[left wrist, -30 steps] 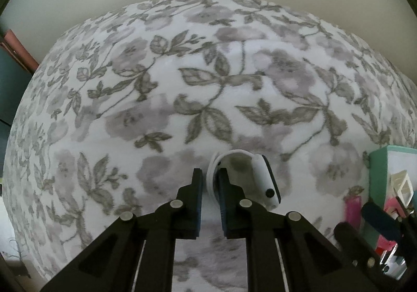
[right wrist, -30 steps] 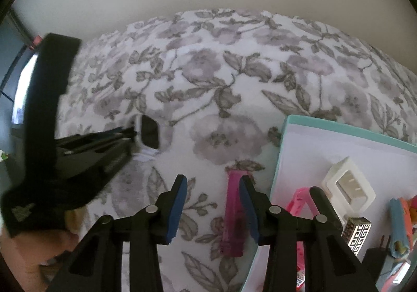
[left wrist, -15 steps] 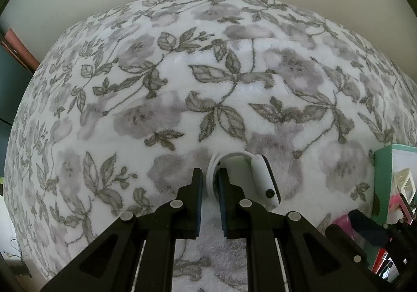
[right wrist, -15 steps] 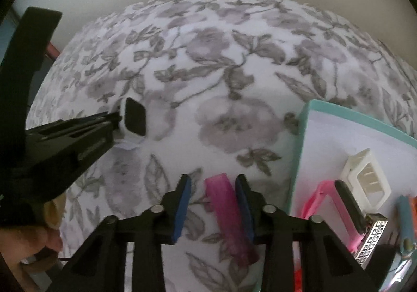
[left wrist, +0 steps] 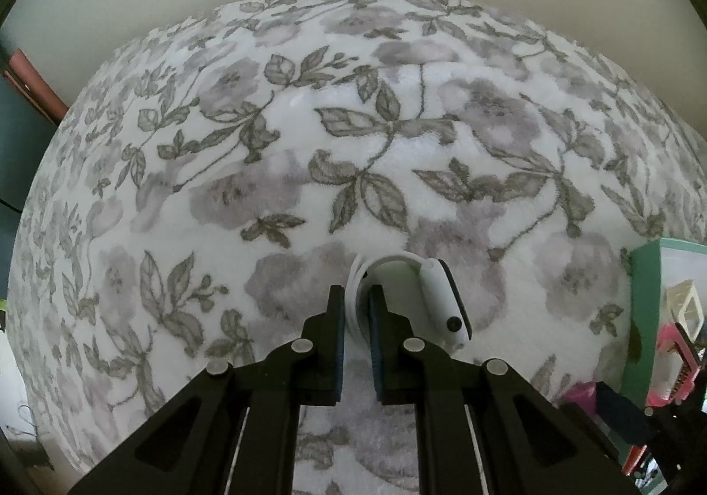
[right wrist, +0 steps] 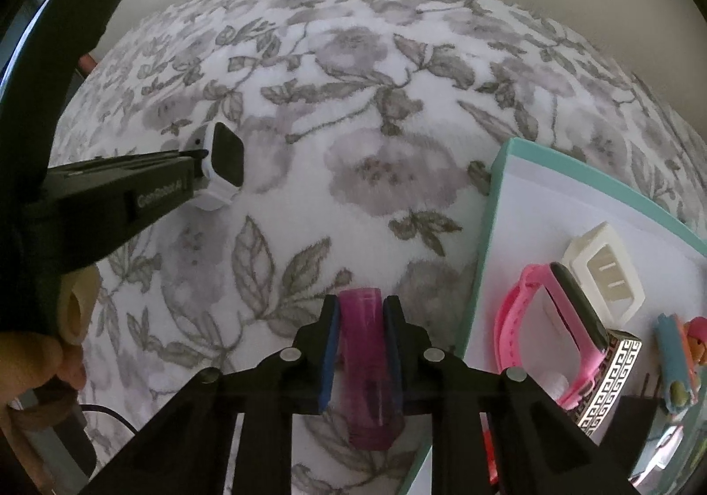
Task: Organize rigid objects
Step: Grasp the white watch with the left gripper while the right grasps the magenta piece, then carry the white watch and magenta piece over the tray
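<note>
My left gripper [left wrist: 353, 296] is shut on the strap of a white smartwatch [left wrist: 444, 300] with a black screen, held just above the floral blanket [left wrist: 309, 141]. The watch also shows in the right wrist view [right wrist: 223, 165], at the tip of the left gripper [right wrist: 194, 174]. My right gripper [right wrist: 360, 309] has its jaws closed against the sides of a magenta plastic piece [right wrist: 364, 344] lying on the blanket, just left of the teal-rimmed white tray [right wrist: 488, 207].
The tray holds a pink smartwatch [right wrist: 552, 322], a cream square frame [right wrist: 605, 269], a patterned silver box [right wrist: 610, 384] and a teal-and-orange toy [right wrist: 676, 358]. The tray edge shows in the left wrist view [left wrist: 640, 318]. A beige wall lies behind the bed.
My right gripper has moved forward over the magenta piece and closed on its sides. My left gripper keeps hold of the white watch and has shifted slightly left, away from the tray.
</note>
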`<state>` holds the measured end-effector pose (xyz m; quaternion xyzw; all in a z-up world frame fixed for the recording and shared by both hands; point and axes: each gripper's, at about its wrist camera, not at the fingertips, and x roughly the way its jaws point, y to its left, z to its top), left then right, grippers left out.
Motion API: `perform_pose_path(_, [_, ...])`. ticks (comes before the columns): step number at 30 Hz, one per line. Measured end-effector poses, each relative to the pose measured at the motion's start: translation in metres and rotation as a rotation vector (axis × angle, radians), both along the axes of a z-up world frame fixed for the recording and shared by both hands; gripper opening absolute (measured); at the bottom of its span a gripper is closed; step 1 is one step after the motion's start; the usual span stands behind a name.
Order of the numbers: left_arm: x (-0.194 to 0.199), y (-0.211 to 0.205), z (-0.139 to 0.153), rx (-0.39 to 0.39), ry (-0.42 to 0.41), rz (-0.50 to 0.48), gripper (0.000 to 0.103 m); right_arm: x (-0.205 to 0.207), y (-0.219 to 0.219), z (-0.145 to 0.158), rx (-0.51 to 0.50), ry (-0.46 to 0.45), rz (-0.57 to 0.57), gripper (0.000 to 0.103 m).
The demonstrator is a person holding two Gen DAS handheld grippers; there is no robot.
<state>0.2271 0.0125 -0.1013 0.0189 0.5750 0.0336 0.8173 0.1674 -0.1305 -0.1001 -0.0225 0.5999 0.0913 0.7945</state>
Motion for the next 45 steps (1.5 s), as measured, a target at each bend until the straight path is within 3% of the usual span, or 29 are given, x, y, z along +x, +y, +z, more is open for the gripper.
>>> perform_pose_path(10, [-0.029,-0.002,0.037,-0.051,-0.051,-0.004,0.008,-0.021,-0.005,0.034,0.042,-0.074,-0.019,0.019])
perform_pose_path(16, [-0.052,-0.023,0.074,-0.069,-0.112,-0.042,0.008,-0.04,-0.02,0.065,0.093,-0.125,-0.063,0.012])
perform_pose_path(23, [-0.085,-0.056,0.106,-0.065,-0.185,-0.119,0.008,-0.065,-0.051,0.102,0.157,-0.207,-0.139,0.012])
perform_pose_path(26, [-0.097,-0.06,0.111,-0.057,-0.199,-0.128,0.008,-0.075,-0.064,0.107,0.189,-0.215,-0.176,0.012])
perform_pose_path(30, [-0.113,-0.065,0.114,-0.127,-0.203,-0.146,0.008,-0.082,-0.076,0.109,0.213,-0.219,-0.2,0.012])
perform_pose_path(34, [-0.124,-0.088,0.112,-0.121,-0.198,-0.202,0.008,-0.095,-0.101,0.118,0.22,-0.242,-0.268,0.012])
perform_pose_path(36, [-0.127,-0.102,0.11,-0.152,-0.18,-0.24,0.009,-0.103,-0.118,0.118,0.204,-0.243,-0.321,0.012])
perform_pose_path(45, [-0.139,-0.162,0.092,-0.137,-0.12,-0.379,0.009,-0.124,-0.167,0.11,0.065,-0.215,-0.45,0.012])
